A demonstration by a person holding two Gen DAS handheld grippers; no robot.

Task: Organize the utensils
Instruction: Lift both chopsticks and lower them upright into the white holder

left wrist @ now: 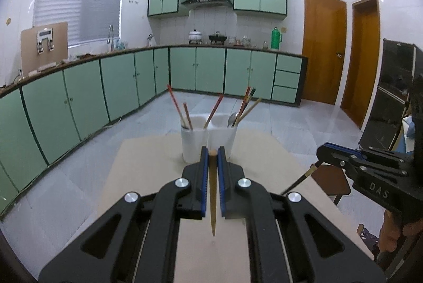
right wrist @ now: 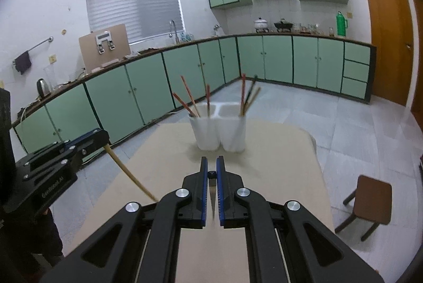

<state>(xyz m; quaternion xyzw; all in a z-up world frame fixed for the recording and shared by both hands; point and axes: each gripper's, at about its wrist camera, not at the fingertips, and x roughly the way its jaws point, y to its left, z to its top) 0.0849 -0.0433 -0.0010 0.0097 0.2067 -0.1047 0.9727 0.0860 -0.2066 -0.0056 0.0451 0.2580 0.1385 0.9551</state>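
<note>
A white two-compartment utensil holder (left wrist: 208, 140) stands at the far end of the beige table (left wrist: 148, 164); it also shows in the right wrist view (right wrist: 220, 132). Red chopsticks lean in its left compartment; chopsticks and a spoon (left wrist: 232, 119) stand in its right one. My left gripper (left wrist: 212, 152) is shut on a tan chopstick (left wrist: 213, 193), held above the table short of the holder. The same chopstick hangs from it in the right wrist view (right wrist: 127, 172). My right gripper (right wrist: 211, 162) is shut on a dark chopstick (right wrist: 212, 197), seen from the side in the left wrist view (left wrist: 304, 178).
A brown stool (right wrist: 370, 203) stands on the floor right of the table. Green kitchen cabinets (left wrist: 119, 82) and a counter run along the far walls. A dark cabinet (left wrist: 391, 103) stands at the right.
</note>
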